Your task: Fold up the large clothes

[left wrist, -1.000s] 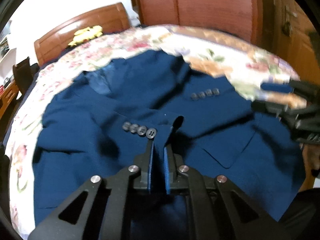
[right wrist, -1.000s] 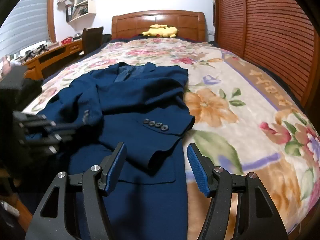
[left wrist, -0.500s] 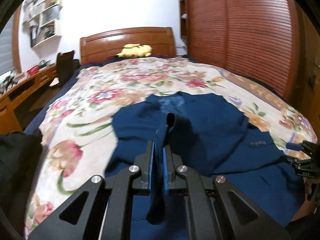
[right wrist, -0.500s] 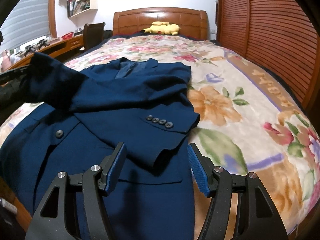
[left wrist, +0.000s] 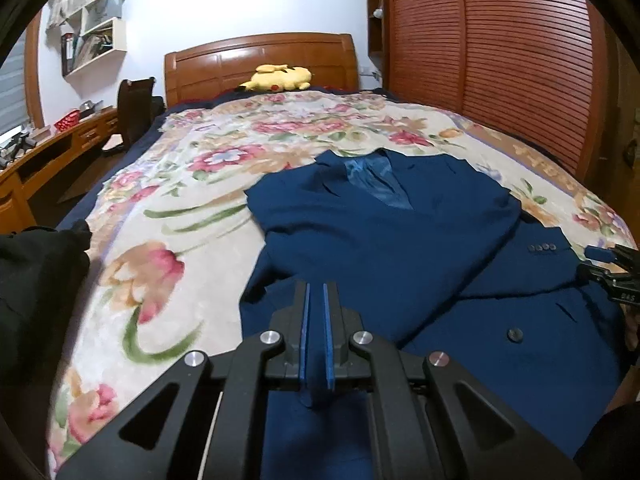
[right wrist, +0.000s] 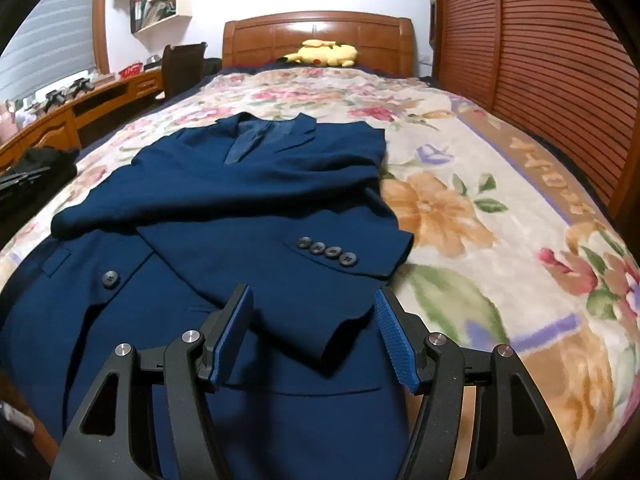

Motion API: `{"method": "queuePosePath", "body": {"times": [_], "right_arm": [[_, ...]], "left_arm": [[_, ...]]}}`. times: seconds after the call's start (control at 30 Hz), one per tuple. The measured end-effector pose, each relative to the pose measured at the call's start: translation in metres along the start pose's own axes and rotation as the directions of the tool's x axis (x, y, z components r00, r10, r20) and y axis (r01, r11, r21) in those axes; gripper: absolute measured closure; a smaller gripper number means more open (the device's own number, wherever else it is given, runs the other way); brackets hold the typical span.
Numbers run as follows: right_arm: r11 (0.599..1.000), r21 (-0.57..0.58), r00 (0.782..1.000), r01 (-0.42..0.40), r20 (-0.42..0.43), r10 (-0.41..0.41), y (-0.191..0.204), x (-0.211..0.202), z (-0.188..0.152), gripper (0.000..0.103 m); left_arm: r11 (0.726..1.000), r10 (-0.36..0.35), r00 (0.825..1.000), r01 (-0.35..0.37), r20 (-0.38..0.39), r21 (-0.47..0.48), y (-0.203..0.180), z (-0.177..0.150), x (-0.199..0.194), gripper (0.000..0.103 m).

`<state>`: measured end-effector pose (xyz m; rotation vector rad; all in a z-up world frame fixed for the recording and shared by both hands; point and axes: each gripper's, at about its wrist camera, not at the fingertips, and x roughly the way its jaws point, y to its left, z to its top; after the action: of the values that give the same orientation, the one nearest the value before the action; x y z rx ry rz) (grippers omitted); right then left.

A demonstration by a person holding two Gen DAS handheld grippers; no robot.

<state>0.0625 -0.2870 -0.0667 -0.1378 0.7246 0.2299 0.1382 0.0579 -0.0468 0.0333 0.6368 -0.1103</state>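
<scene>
A navy suit jacket (right wrist: 256,184) lies face up on the floral bedspread (right wrist: 460,208), collar toward the headboard. One sleeve (right wrist: 320,252), with several cuff buttons, is folded across the front. The other sleeve (right wrist: 132,204) stretches across the chest to the left side of the bed. My left gripper (left wrist: 315,290) hovers over the jacket's left edge, shut, with a scrap of that sleeve's blue cloth (left wrist: 312,394) showing between its pads. My right gripper (right wrist: 313,294) stands open just above the buttoned sleeve's cuff, pressing on nothing. It also shows as the right gripper (left wrist: 592,266) at the edge of the left wrist view.
A yellow plush toy (right wrist: 324,54) lies by the wooden headboard (right wrist: 316,34). Slatted wooden doors (right wrist: 560,80) run along the right. A desk (right wrist: 52,120) and chair (right wrist: 180,64) stand on the left. A black garment (left wrist: 36,288) sits at the bed's left edge.
My left gripper carried the sleeve from the jacket's middle out to the left side, and its view swung toward the headboard. The sleeve now lies low across the chest. My right gripper stayed put.
</scene>
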Motion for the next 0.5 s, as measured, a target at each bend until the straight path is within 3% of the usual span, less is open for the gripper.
{"method": "queuePosePath", "body": {"times": [0.1,0.23,0.5], "right_arm": [[1.0,-0.016,1.0,-0.001,-0.002,0.001,0.007,0.002,0.0,0.039],[0.999,-0.034,1.0,-0.005,0.001,0.005,0.014,0.002,0.0,0.039],[0.999,-0.039,1.0,-0.001,0.014,0.001,0.02,0.004,0.003,0.039]], "left_arm": [[1.0,-0.019,1.0,0.019,-0.015,0.011,-0.001,0.005,0.004,0.098],[0.999,-0.041,0.998,0.042,-0.049,0.019,0.001,0.011,0.02,0.079],[0.999,0.01,0.987,-0.004,-0.161,0.036,0.014,0.014,0.07,0.068]]}}
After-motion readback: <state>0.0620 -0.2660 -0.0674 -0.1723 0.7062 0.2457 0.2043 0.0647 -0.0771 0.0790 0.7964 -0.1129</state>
